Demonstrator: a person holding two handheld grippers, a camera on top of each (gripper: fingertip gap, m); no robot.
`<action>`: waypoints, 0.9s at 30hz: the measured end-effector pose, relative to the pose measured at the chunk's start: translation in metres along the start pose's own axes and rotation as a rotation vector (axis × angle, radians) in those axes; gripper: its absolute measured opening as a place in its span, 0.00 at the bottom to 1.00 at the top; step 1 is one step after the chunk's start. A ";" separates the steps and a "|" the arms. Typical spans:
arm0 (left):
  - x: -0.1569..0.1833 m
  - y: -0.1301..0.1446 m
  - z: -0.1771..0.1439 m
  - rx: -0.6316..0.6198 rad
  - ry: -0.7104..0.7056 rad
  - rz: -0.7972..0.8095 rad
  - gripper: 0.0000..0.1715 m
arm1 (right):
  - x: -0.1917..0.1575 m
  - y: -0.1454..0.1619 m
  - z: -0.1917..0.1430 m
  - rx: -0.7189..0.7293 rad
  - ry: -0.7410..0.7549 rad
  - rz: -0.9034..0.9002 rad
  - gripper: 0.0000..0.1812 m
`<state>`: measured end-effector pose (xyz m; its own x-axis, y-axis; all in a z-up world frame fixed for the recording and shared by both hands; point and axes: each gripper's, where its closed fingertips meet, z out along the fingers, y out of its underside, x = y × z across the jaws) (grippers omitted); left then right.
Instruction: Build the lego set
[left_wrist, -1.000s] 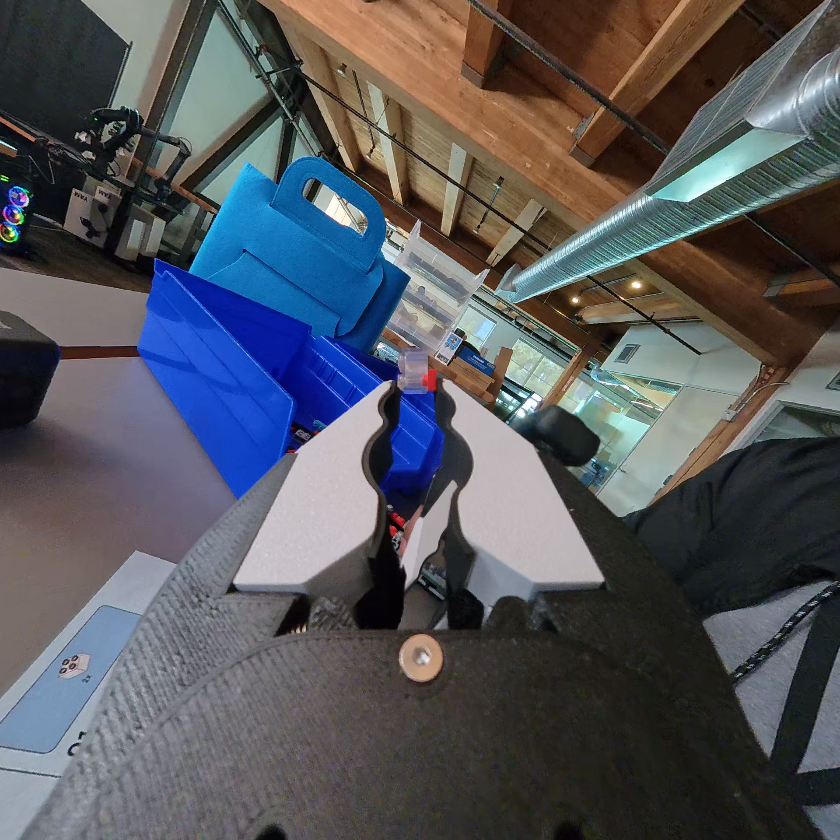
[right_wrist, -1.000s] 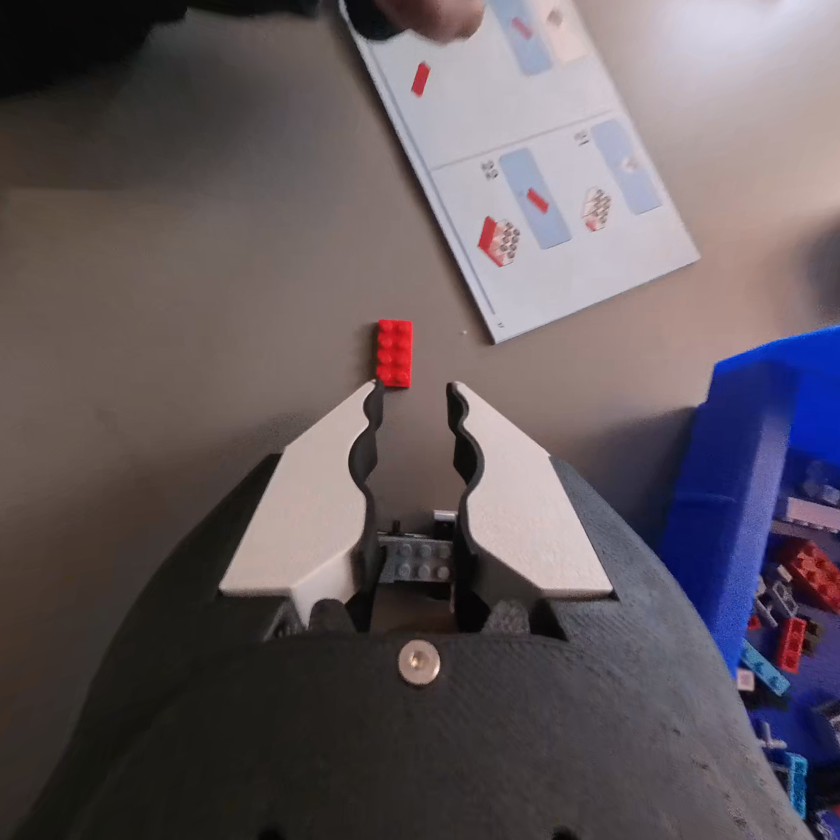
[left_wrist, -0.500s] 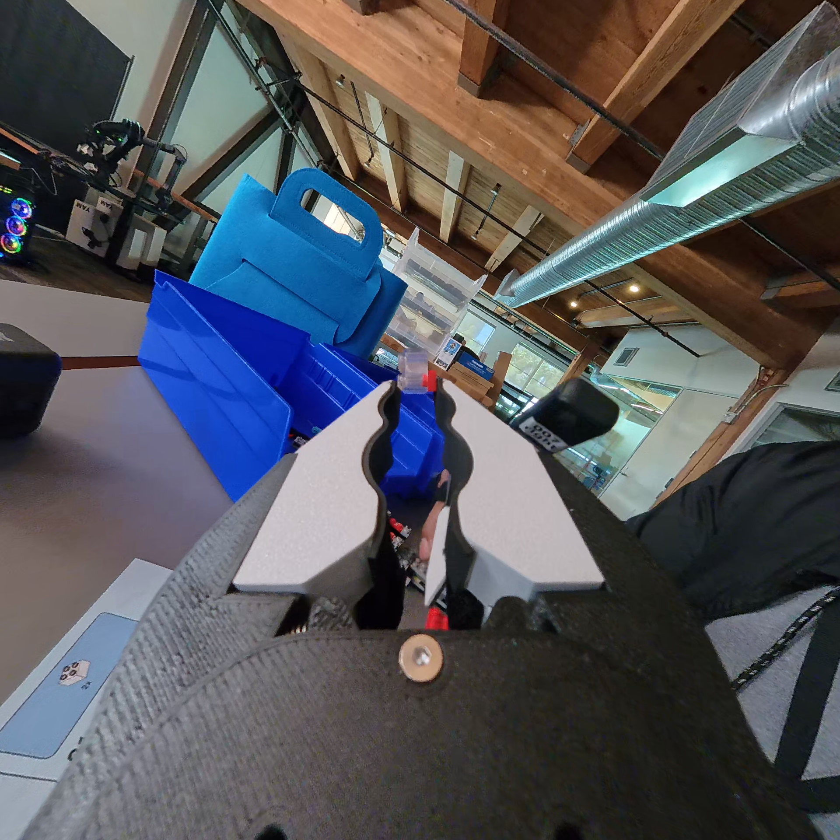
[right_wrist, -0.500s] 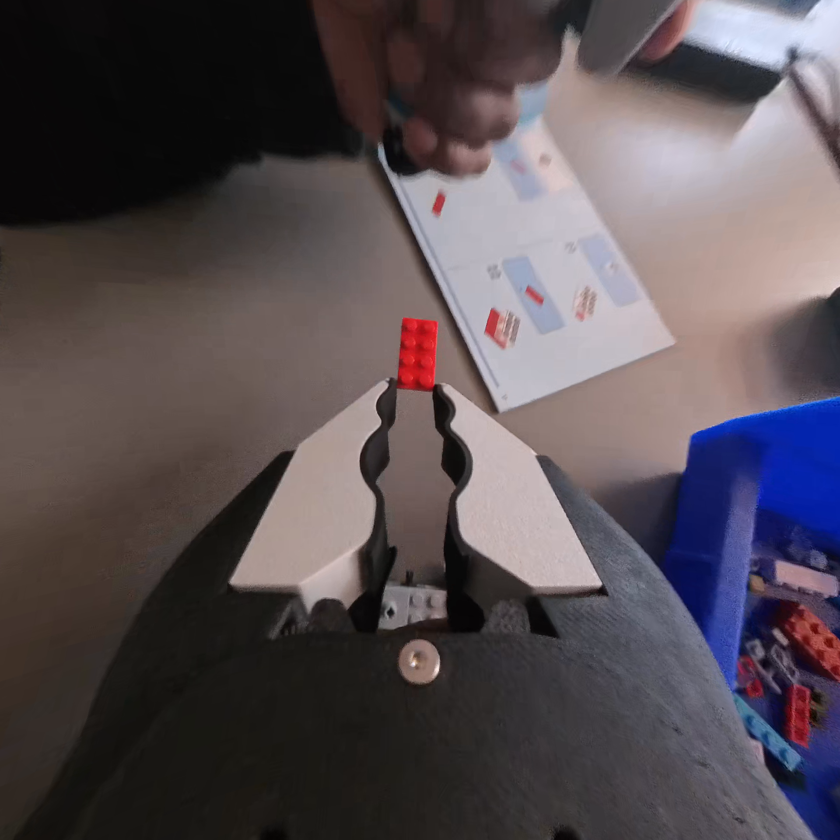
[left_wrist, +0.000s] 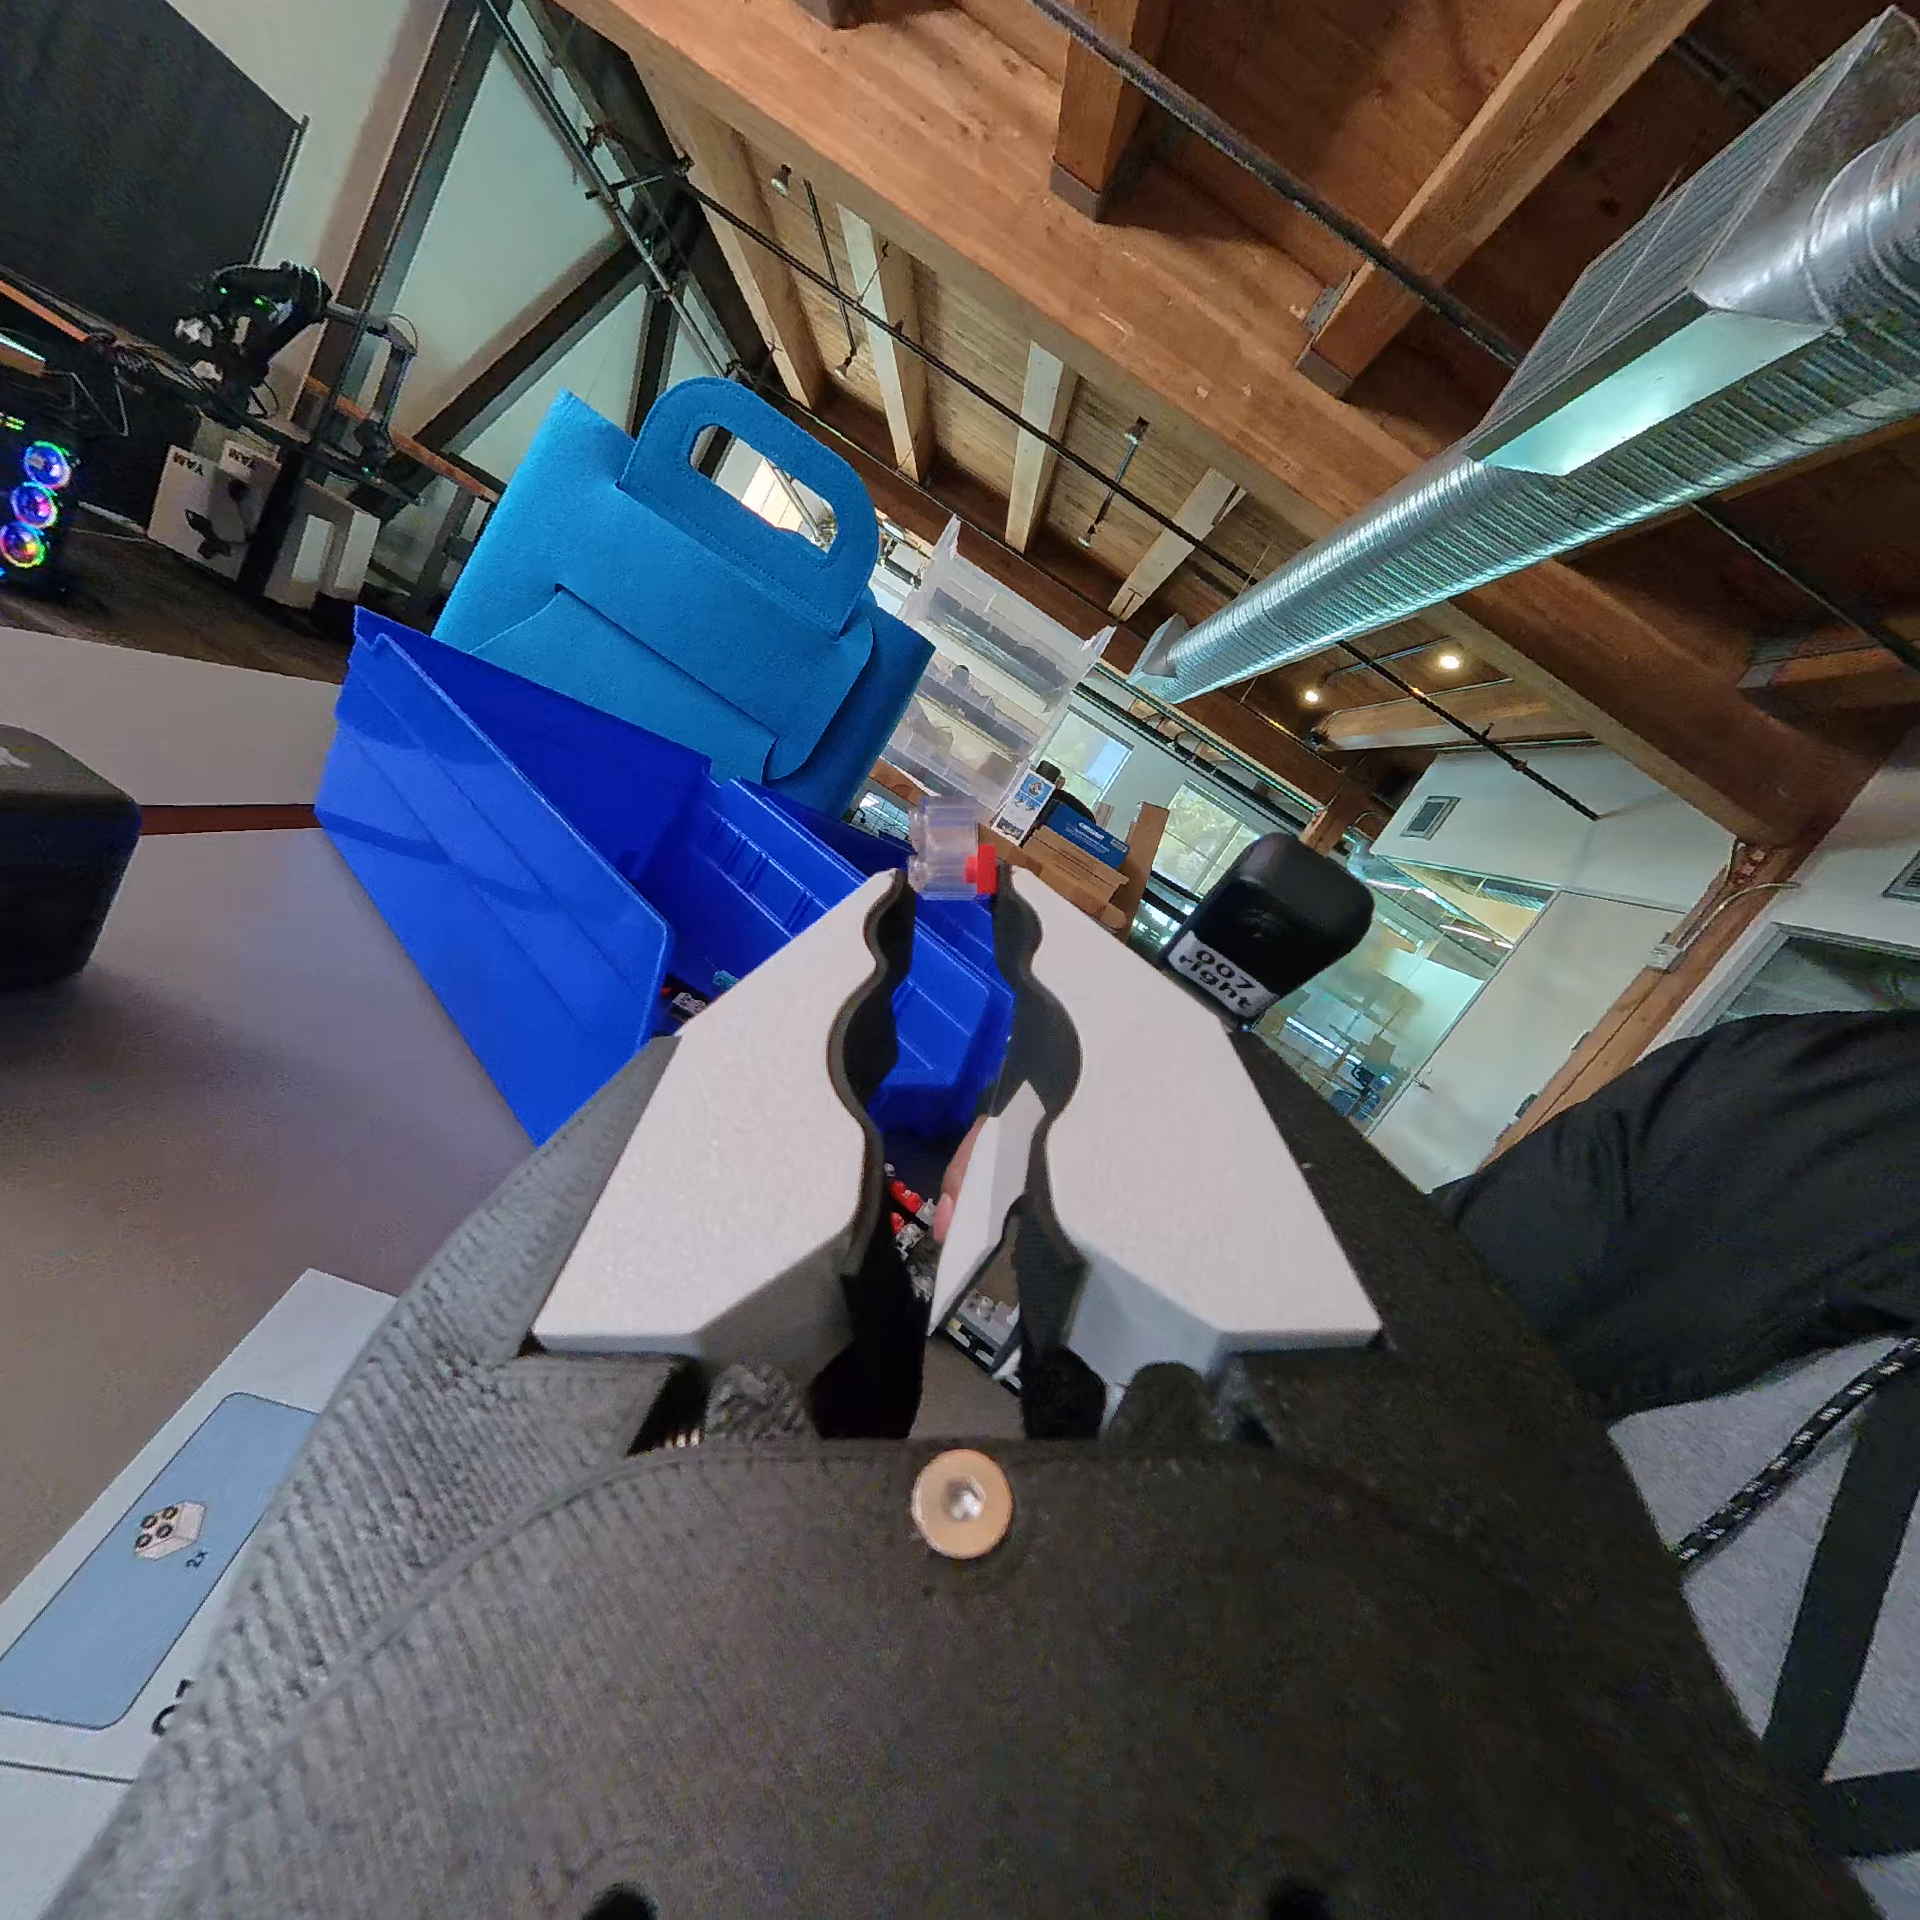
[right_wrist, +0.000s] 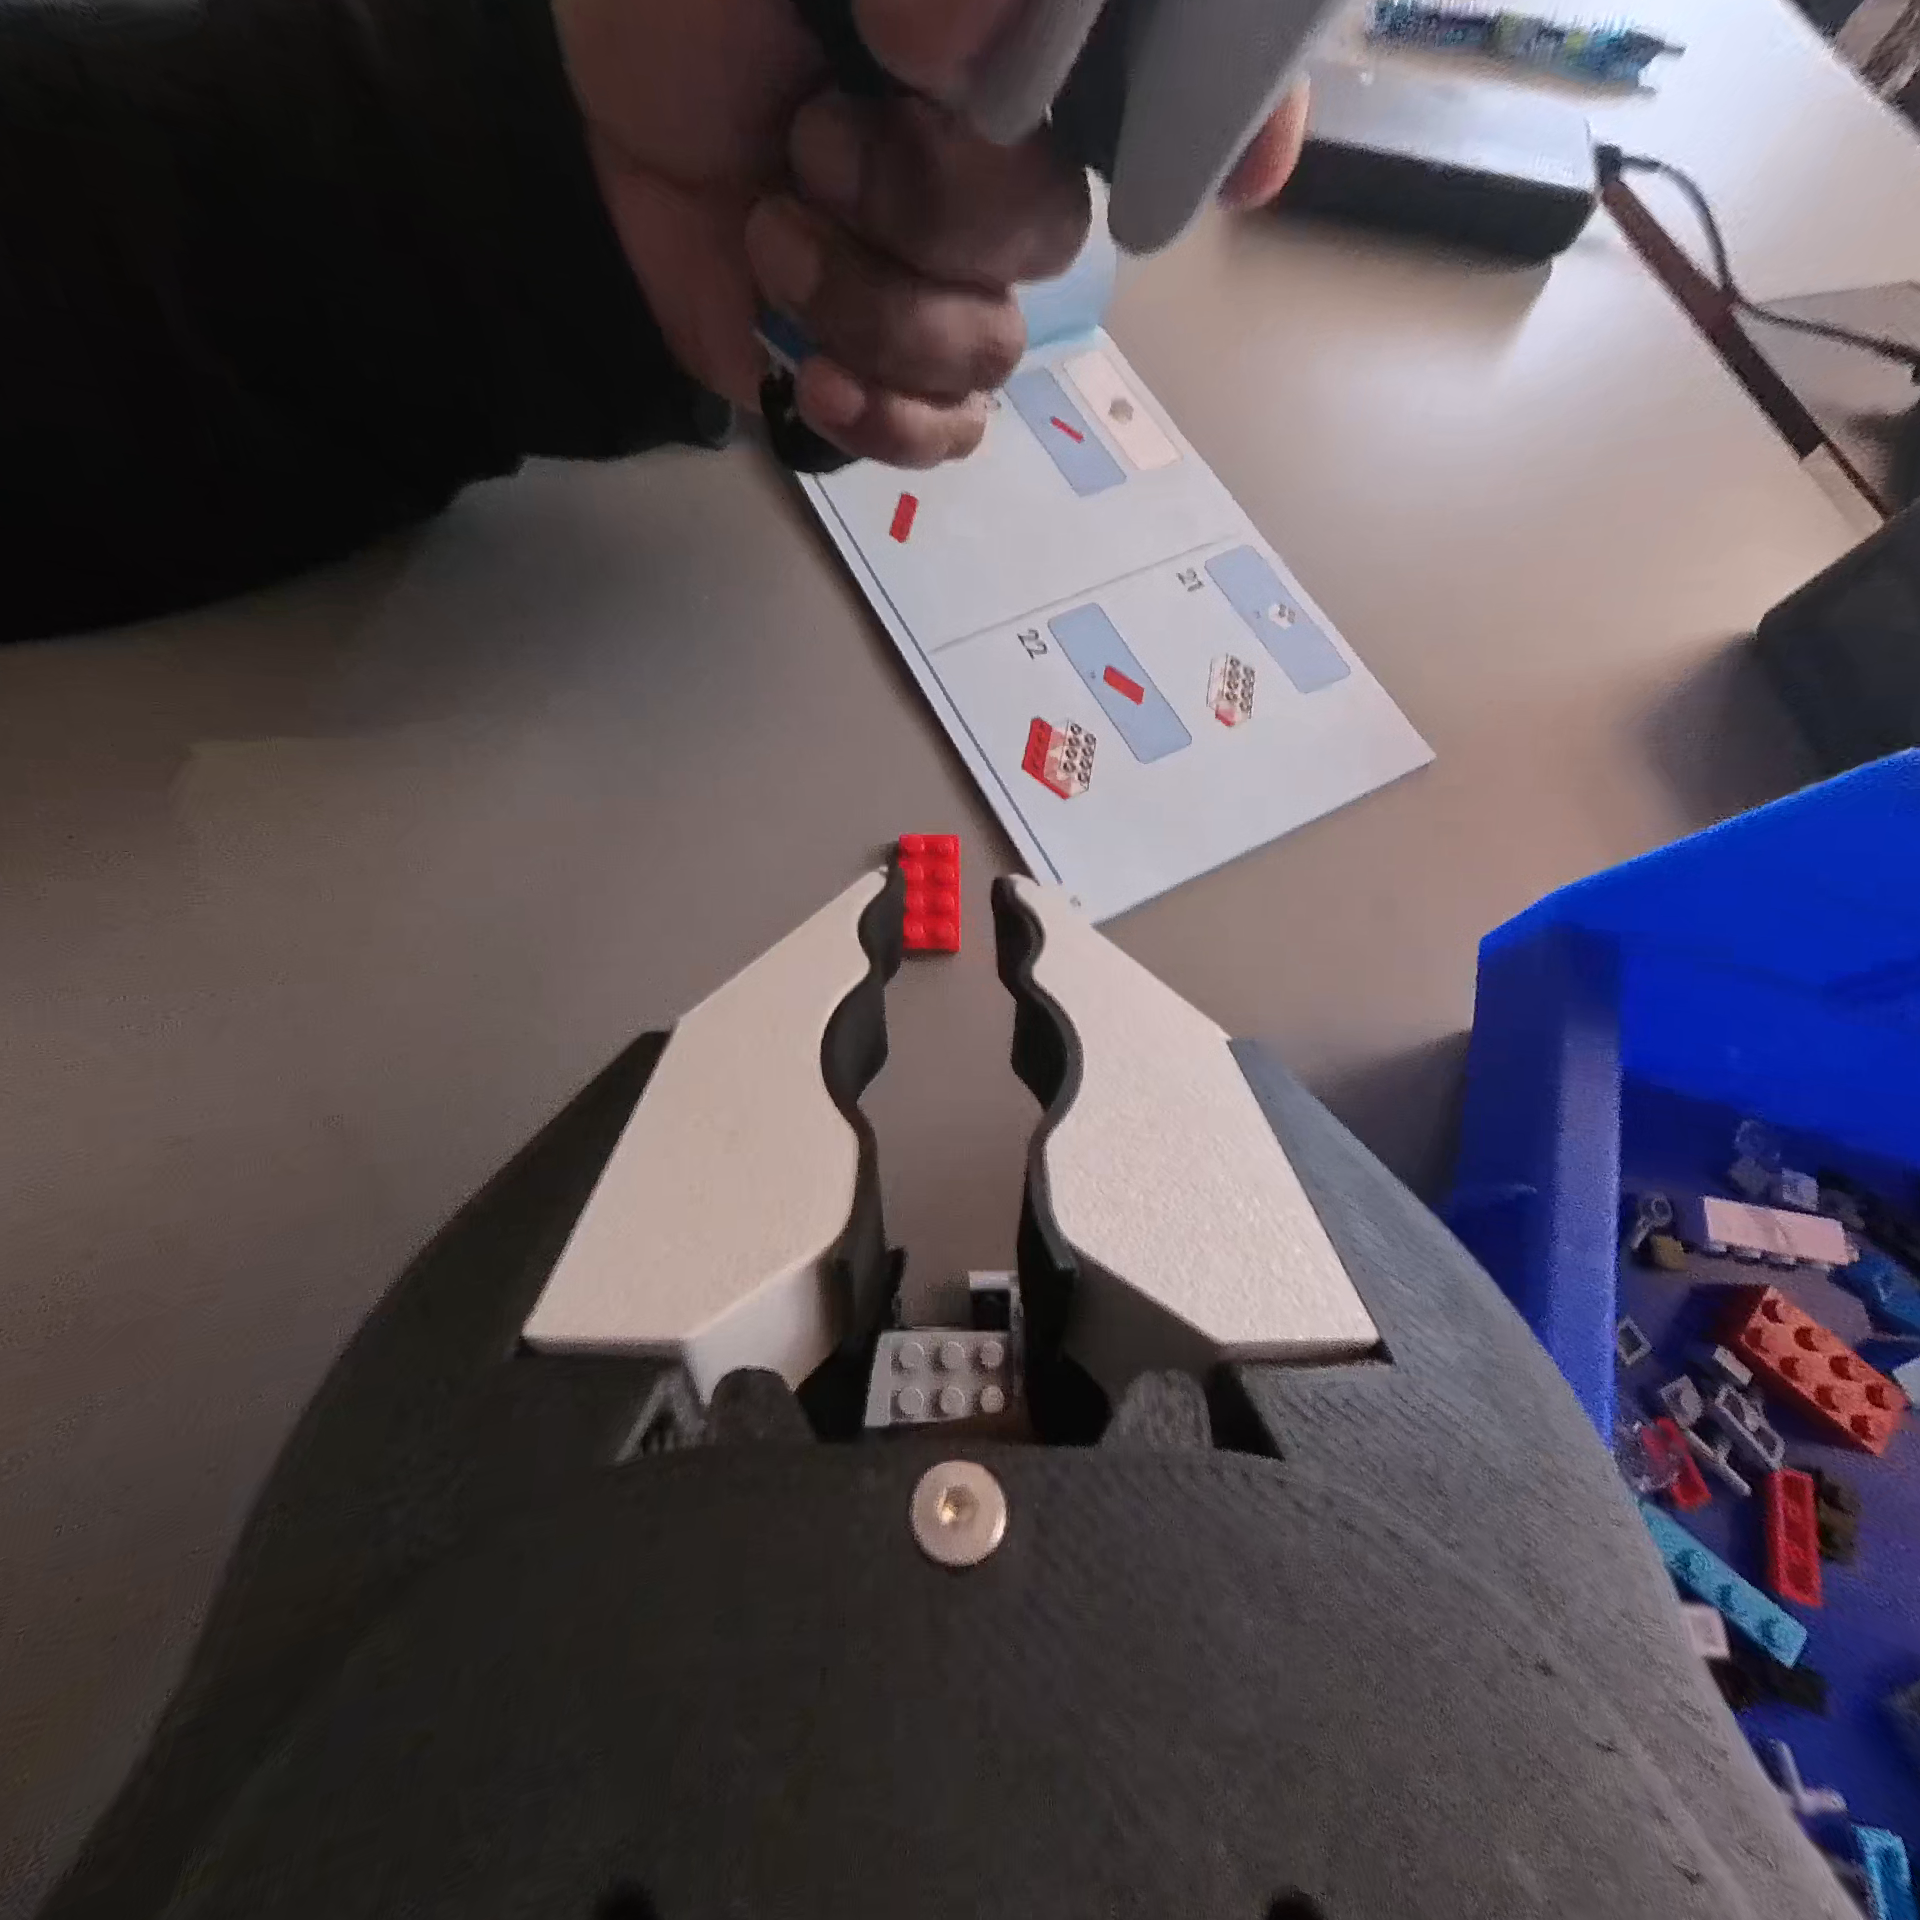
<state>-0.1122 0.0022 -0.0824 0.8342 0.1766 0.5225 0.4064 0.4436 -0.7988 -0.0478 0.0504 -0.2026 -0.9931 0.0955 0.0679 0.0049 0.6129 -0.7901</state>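
Observation:
My left gripper (left_wrist: 948, 883) is tilted up off the table and shut on a small clear and red lego piece (left_wrist: 945, 860) at its fingertips. In the right wrist view a person's hand (right_wrist: 904, 260) holds that gripper above the instruction sheet (right_wrist: 1143, 644). My right gripper (right_wrist: 943, 899) points down at the table, jaws a little apart. A red 2x4 plate (right_wrist: 928, 894) lies between its fingertips, against the left finger, with a gap to the right one. A grey studded lego build (right_wrist: 945, 1377) shows below, near the gripper's base.
A blue bin (right_wrist: 1538, 1091) of loose bricks stands at the right, and also shows in the left wrist view (left_wrist: 499, 914) with a blue felt bag (left_wrist: 675, 623) behind it. A black box (right_wrist: 1434, 177) lies at the far side of the table. The right gripper's body (left_wrist: 1262, 935) shows beyond my left fingers. The gap from one gripper's tips to the other's is roughly 15 cm.
My right gripper narrowed from wide open and moved forward so the red plate sits between its tips. The hand with the left gripper came into the right view. The left gripper stays shut.

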 end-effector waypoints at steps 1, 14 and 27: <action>0.000 0.000 0.000 -0.001 0.000 -0.001 0.08 | 0.000 0.004 0.003 -0.028 0.000 0.003 0.10; -0.002 0.003 0.001 -0.010 -0.006 -0.017 0.08 | -0.005 0.035 0.040 -0.309 -0.048 0.005 0.10; -0.006 0.005 0.001 -0.020 -0.021 -0.027 0.08 | -0.012 0.028 0.004 -0.283 -0.048 -0.040 0.10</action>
<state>-0.1152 0.0043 -0.0893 0.8148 0.1827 0.5502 0.4366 0.4310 -0.7897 -0.0367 0.0630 -0.2277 -0.9976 0.0334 0.0610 -0.0086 0.8107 -0.5854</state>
